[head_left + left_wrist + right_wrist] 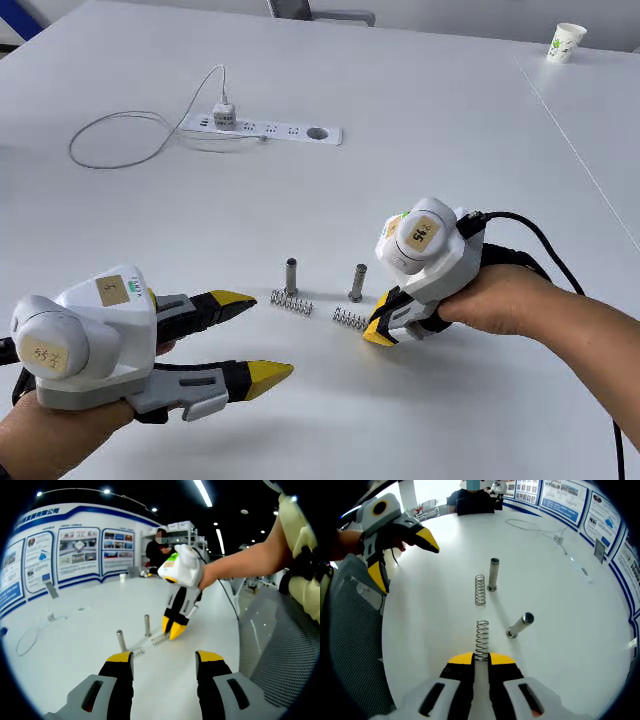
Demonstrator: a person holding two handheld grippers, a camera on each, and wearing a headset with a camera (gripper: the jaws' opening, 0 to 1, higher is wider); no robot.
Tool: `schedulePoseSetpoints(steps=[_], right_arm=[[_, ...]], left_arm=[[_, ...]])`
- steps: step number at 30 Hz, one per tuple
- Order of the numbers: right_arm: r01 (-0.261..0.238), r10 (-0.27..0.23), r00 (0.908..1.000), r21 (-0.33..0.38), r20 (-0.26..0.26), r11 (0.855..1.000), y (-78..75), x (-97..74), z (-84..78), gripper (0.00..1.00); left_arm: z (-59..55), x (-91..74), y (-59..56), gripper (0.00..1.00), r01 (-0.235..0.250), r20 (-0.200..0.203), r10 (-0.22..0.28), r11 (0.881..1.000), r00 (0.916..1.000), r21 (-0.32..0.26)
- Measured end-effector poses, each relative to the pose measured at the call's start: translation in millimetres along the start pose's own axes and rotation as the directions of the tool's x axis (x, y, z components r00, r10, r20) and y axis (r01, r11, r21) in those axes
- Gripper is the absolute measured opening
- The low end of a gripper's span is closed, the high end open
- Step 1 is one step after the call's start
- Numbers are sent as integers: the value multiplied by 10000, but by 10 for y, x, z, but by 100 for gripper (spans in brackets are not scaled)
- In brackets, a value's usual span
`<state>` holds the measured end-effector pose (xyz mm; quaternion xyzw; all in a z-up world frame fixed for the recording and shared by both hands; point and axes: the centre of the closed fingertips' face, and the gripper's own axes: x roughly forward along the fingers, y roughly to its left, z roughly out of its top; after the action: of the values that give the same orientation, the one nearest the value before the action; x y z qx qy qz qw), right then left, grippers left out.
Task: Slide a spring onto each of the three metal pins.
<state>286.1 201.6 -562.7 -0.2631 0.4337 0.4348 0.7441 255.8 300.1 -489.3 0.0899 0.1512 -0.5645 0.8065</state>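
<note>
Two short metal pins stand upright on the white table (420, 110), one on the left (291, 275) and one on the right (358, 282). A loose spring (291, 301) lies at the foot of the left pin. My right gripper (378, 331) is shut on the end of a second spring (349, 319), which lies near the right pin's base. In the right gripper view that spring (481, 637) sticks out ahead of the right gripper (481, 659), with the pins (493, 573) (520, 625) beyond. My left gripper (255, 335) is open at the lower left, holding nothing.
A white power strip (262, 129) with a plugged charger and looped cable lies at the back left. A paper cup (566, 42) stands at the far right. A mesh chair (270, 650) is beside the table. A person (470, 497) sits across it.
</note>
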Motion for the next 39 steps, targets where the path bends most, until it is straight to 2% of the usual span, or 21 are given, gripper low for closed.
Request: schedulePoseSetpoints(steps=[10, 15, 19, 27, 39], right_arm=[[-291, 297, 9995, -924, 48, 9953, 166, -226, 88, 11], [-396, 415, 9991, -1542, 95, 9872, 277, -339, 176, 11], [-585, 640, 9977, -2007, 206, 9779, 392, -419, 275, 11], [-939, 1054, 9941, -2815, 257, 9550, 582, -473, 410, 11], [-1463, 1529, 9882, -3490, -87, 9256, 769, -519, 456, 11]], left_arm=[[16, 123, -85, 50, 506, -219, -497, 9978, 9985, 426], [46, 173, -125, 48, 724, -256, -709, 9953, 9972, 643], [68, 202, -158, 46, 863, -266, -845, 9933, 9961, 770], [72, 233, -215, 42, 1070, -351, -1040, 9893, 9940, 991], [78, 242, -361, 24, 1533, -431, -1481, 9735, 9880, 1696]])
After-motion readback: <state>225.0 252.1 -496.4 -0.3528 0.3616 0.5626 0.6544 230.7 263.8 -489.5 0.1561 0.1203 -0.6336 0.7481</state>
